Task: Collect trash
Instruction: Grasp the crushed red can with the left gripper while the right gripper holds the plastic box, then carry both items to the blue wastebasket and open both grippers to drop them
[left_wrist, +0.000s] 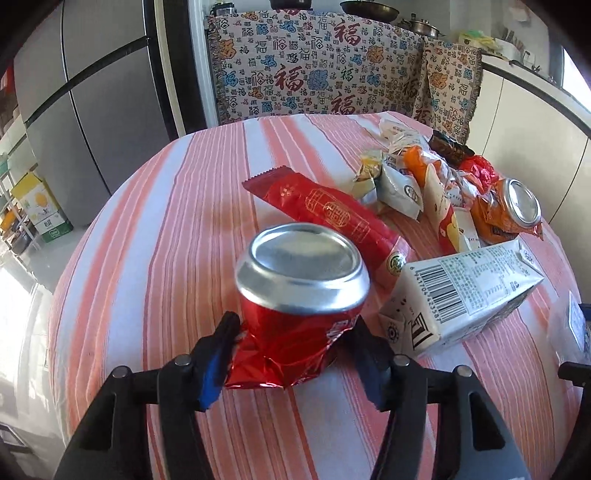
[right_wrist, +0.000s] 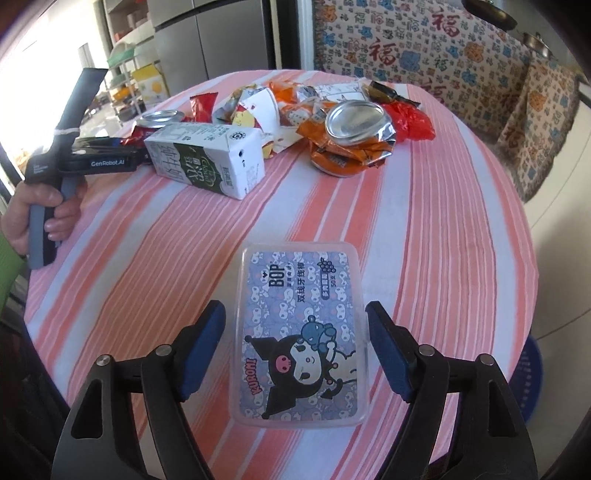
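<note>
A crushed red can (left_wrist: 299, 295) stands on the striped tablecloth (left_wrist: 177, 229) between my left gripper's (left_wrist: 295, 328) fingers; the pads touch its crumpled base. A red wrapper (left_wrist: 328, 218) lies behind it and a white milk carton (left_wrist: 461, 291) to the right. In the right wrist view, a clear plastic floss box (right_wrist: 301, 332) with a cartoon label lies between my right gripper's (right_wrist: 295, 317) open fingers, with gaps on both sides. The left gripper (right_wrist: 85, 158) shows there at the far left beside the carton (right_wrist: 207, 162).
A heap of wrappers (left_wrist: 417, 173) and a crushed orange can (left_wrist: 513, 206) lie at the table's far right. A patterned sofa (left_wrist: 325, 66) stands behind the round table. A grey fridge (left_wrist: 74, 110) and a yellow box (left_wrist: 40, 210) are to the left.
</note>
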